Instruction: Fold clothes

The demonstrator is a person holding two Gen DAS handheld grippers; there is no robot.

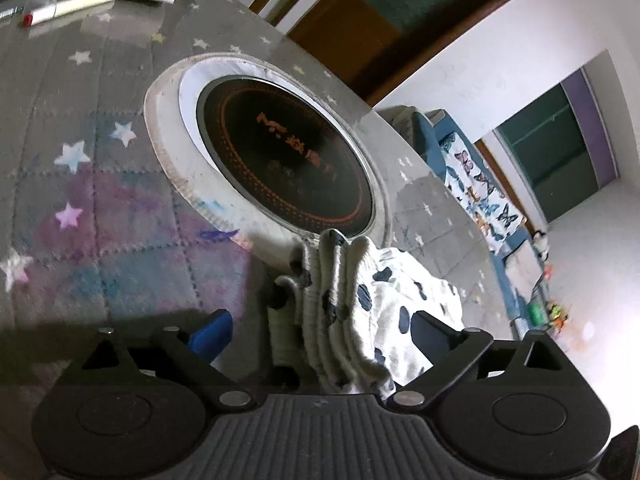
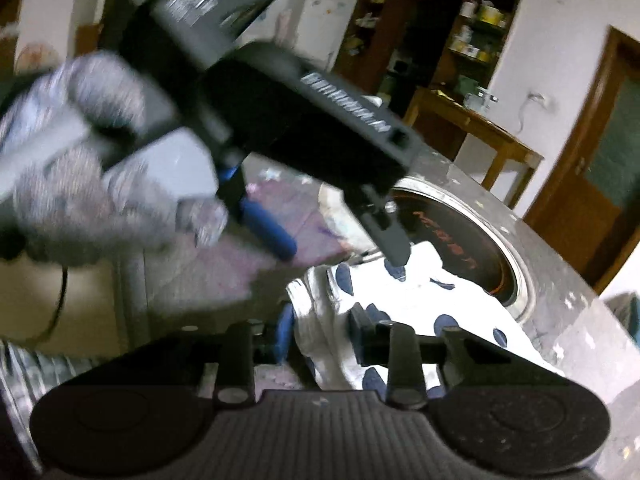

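White cloth (image 1: pixel 384 304) with dark spots, bunched on a starred table cover (image 1: pixel 80 208) beside a round black hob (image 1: pixel 288 160). Left gripper (image 1: pixel 320 332) wide open around the bunched edge. Right gripper (image 2: pixel 320 340) closed on cloth (image 2: pixel 400 300); gloved hand (image 2: pixel 80 160) blurred.

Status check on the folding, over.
Left gripper open, straddling bunched spotted garment. Right gripper closed on its edge. Garment lies on table, beside inset cooktop. Nothing blocking.
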